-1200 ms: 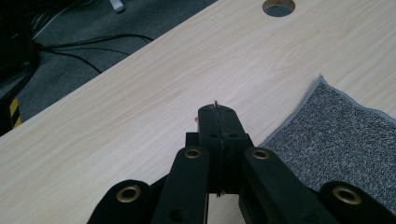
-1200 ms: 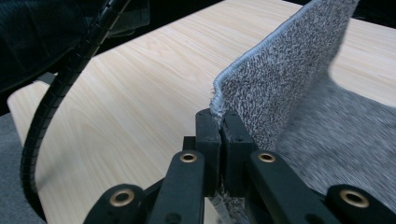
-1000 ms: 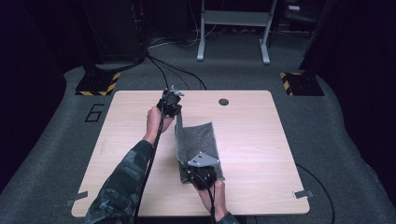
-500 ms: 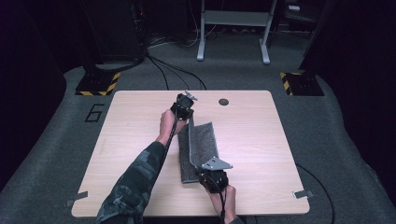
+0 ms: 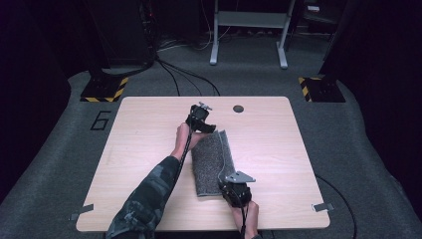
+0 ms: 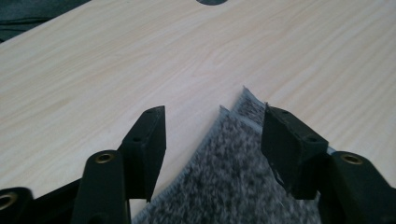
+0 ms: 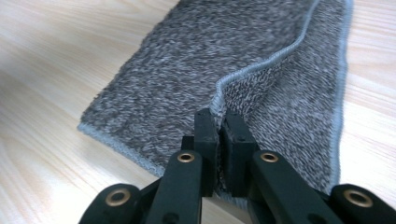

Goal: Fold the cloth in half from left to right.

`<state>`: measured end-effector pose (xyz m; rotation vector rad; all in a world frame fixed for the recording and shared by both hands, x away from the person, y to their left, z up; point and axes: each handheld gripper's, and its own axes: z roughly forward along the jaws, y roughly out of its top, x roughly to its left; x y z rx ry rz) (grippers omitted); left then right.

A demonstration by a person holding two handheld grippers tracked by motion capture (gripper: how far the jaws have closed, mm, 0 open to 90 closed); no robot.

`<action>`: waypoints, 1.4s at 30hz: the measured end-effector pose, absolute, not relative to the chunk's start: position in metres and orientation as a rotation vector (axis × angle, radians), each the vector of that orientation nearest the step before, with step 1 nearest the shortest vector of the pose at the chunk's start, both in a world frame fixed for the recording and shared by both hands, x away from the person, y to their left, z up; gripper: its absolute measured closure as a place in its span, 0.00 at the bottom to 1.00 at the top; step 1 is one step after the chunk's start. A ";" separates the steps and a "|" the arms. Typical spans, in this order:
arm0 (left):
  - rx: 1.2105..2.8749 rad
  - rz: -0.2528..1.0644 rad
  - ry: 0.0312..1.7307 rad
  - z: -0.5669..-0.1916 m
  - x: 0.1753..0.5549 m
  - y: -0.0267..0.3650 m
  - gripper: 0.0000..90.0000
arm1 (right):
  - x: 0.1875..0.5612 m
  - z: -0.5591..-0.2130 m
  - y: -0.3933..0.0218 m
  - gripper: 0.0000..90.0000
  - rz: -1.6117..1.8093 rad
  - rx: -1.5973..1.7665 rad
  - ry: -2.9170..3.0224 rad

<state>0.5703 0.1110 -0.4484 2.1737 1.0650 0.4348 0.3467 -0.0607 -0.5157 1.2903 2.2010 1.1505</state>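
Left gripper (image 6: 212, 135) has let go, jaws apart; right gripper (image 7: 219, 126) seemingly pinches towel (image 7: 196, 56) edge.

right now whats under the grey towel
The grey towel lies folded on the wooden table, its upper layer over a lower one. The right gripper pinches the upper layer's edge. Whatever lies beneath the fabric is covered.

Left gripper (image 6: 212, 140) fingers spread apart; right gripper (image 7: 222, 128) fingers pinched together.

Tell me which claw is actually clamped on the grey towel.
The right claw, shut on the fuzzy grey towel's near edge; the left claw stands open over its far corner.
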 end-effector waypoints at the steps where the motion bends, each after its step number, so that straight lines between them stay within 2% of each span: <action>1: 2.174 0.435 1.065 -0.448 0.570 0.111 0.43 | 0.347 -0.516 -0.061 0.94 1.150 1.290 2.201; 3: 2.191 0.429 1.043 -0.451 0.556 0.119 0.40 | 0.345 -0.514 -0.066 0.94 1.162 1.309 2.172; 8: 2.218 0.392 1.025 -0.464 0.541 0.123 0.38 | 0.345 -0.515 -0.074 0.93 1.158 1.320 2.166; 16: 2.192 0.339 1.092 -0.483 0.556 0.102 0.38 | 0.345 -0.520 -0.065 0.94 1.143 1.318 2.204; 29: 2.221 0.401 1.132 -0.485 0.572 0.062 0.42 | 0.345 -0.520 -0.050 0.94 1.156 1.284 2.227; 35: 2.244 0.388 1.140 -0.494 0.575 0.061 0.54 | 0.345 -0.519 -0.048 0.95 1.163 1.259 2.239; 38: 2.257 0.390 1.133 -0.496 0.575 0.061 0.63 | 0.346 -0.520 -0.047 0.95 1.166 1.255 2.243; 42: 2.273 0.393 1.114 -0.502 0.573 0.062 0.82 | 0.346 -0.520 -0.044 0.95 1.169 1.246 2.261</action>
